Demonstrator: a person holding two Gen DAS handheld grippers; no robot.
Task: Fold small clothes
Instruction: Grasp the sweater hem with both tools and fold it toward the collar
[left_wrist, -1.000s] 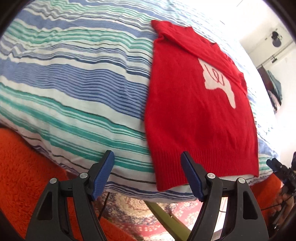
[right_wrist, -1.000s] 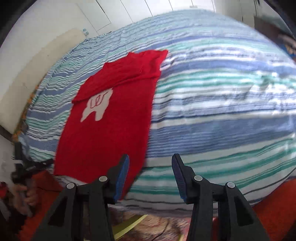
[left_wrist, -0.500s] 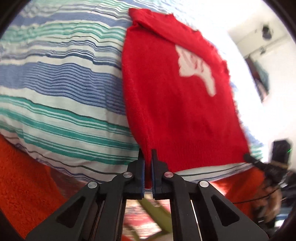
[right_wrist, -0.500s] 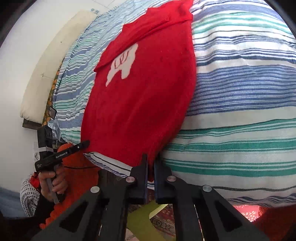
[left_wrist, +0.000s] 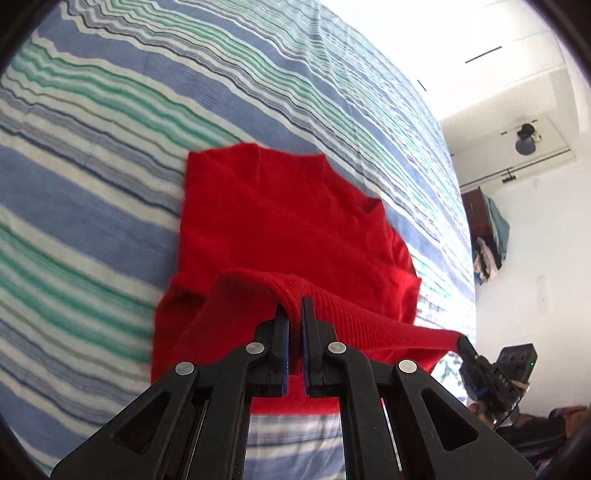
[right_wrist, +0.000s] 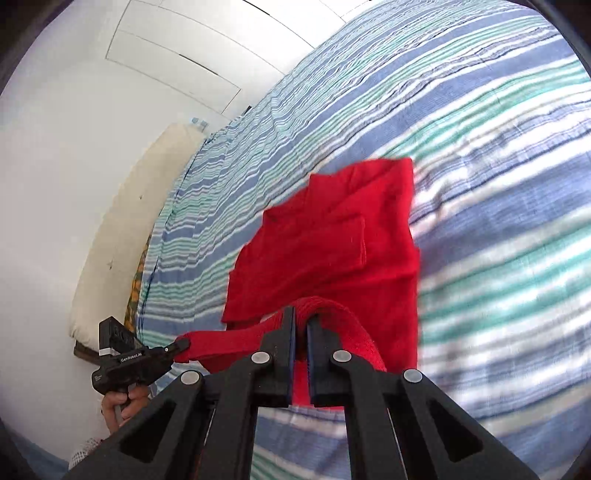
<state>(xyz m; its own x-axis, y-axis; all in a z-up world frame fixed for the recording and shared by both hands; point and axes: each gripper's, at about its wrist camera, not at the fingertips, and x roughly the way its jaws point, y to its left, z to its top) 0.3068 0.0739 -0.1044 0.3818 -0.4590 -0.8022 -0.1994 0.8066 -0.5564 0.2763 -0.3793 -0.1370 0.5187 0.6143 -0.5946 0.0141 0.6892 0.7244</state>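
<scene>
A red sweater is spread on a bed covered by a blue, green and white striped sheet. Its ribbed hem is raised off the bed and doubled over the body. One hem corner is clenched by the left claw, the other by the right claw, the hem stretched between them.

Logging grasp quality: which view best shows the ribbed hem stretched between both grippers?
The left wrist view: the ribbed hem runs clearly from the left gripper to the right gripper. The right wrist view shows the hem shorter, partly hidden behind its own fingers.
</scene>
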